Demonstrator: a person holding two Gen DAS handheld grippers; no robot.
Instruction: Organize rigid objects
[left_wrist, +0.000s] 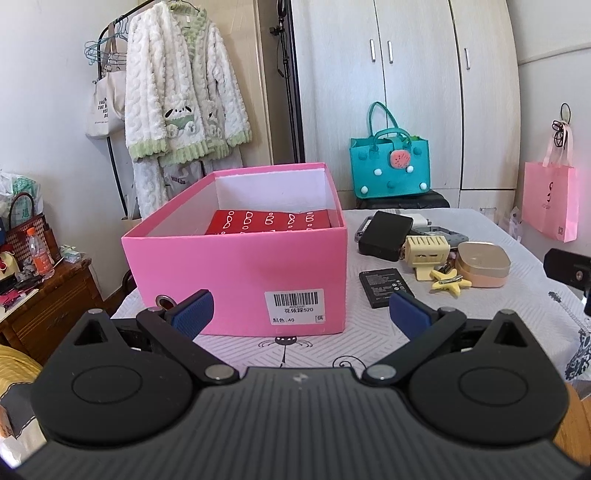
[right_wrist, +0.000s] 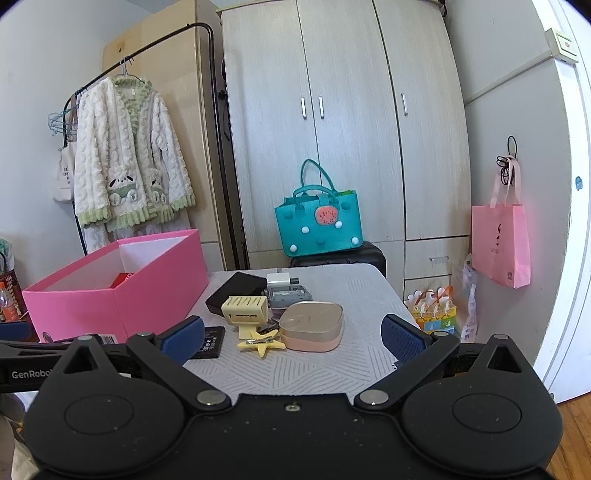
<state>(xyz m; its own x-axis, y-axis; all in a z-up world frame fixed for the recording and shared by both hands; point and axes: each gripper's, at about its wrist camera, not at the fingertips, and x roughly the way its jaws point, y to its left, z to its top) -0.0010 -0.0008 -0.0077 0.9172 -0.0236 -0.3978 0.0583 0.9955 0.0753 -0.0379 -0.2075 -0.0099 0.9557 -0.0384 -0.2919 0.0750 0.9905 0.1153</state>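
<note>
Left wrist view: we look along our left gripper (left_wrist: 299, 314), its blue-padded jaws spread wide and empty, toward an open pink cardboard box (left_wrist: 236, 266) standing on a tabletop covered in pale patterned cloth (left_wrist: 480, 332). Inside the box lies a flat red packet with white markings (left_wrist: 269, 221), and nothing else that we can see. Just to the right of the box sits a loose cluster of small hard things: a black rectangular case (left_wrist: 386, 236), a flat black battery (left_wrist: 386, 288), a cream-yellow plastic holder with slots (left_wrist: 426, 251), a yellow star-shaped hair clip (left_wrist: 448, 282) and a rounded gold-and-pink compact case (left_wrist: 482, 264).

From the right wrist view, our right gripper (right_wrist: 293, 338) also hangs with its jaws parted and holding nothing, aimed straight at that cluster, with the compact case (right_wrist: 312, 326) and star clip (right_wrist: 260, 345) nearest and the battery (right_wrist: 208, 341) partly behind the left pad. The pink box (right_wrist: 114, 295) stands to the left.

We judge the sorting barely begun, with both grippers poised ahead of a pick. The next move probably calls for the right gripper to come down on one nearby item, likely the compact case, close on its sides and carry it left into the box.
</note>
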